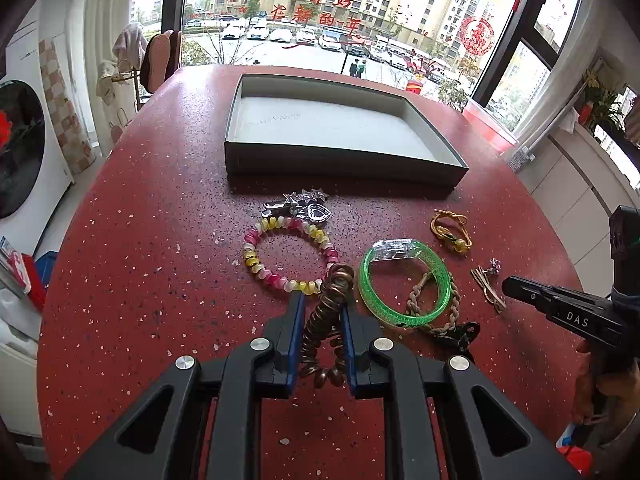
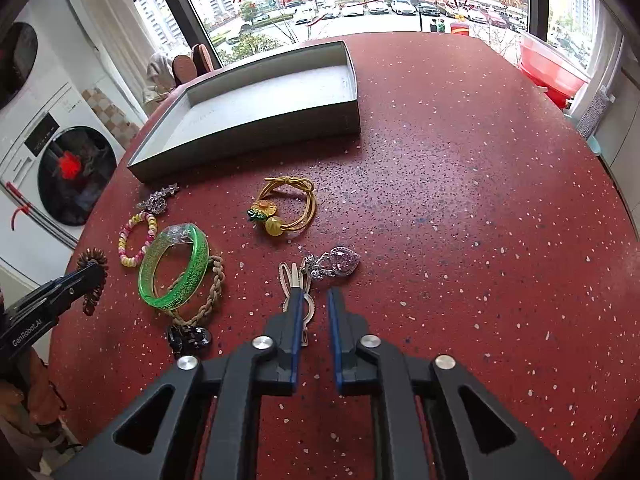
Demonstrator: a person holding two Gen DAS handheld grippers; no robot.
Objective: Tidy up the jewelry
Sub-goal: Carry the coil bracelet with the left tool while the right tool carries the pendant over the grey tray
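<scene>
While the left gripper (image 1: 322, 300) clamps a brown coil tie (image 1: 326, 332), beads (image 1: 290, 254) and a green bangle (image 1: 404, 284) lie just past its tips. The right gripper (image 2: 314, 300) stands apart, empty, over a hairpin (image 2: 298, 288); the grey box (image 2: 256, 116) sits beyond.

Red speckled table (image 1: 152, 208), grey open box (image 1: 340, 168) at far side, nearer it beaded bracelet (image 1: 288, 256), green bangle (image 1: 404, 284), gold hair tie (image 2: 286, 210), jewelled hair clip (image 2: 320, 276)

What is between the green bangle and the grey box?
In the right wrist view, only bare red speckled table lies between the glittery green plastic bangle and the shallow grey cardboard box.
</scene>
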